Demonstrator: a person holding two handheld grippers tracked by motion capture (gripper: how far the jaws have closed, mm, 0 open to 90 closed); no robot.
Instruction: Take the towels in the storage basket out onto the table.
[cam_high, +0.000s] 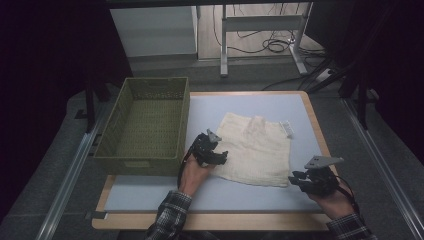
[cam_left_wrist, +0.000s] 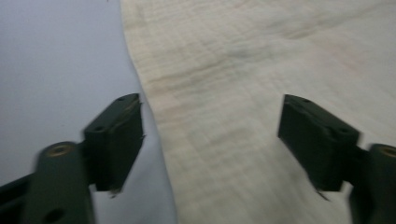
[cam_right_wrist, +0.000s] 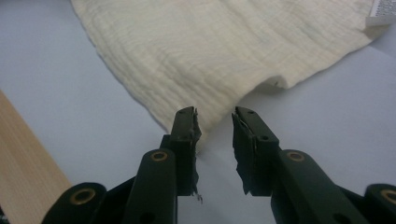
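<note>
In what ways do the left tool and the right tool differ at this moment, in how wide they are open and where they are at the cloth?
The left tool has its jaws spread wide, while the right tool shows only a narrow gap. The left tool is over the cream cloth at its left edge, near the green basket; the right tool is at the cloth's near right corner, close to the table's wooden edge. Both are open and neither pinches the cloth.

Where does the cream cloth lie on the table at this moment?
In the high view, the cream cloth lies flat on the pale mat, just right of the green basket, between the left claw and right claw.
</note>
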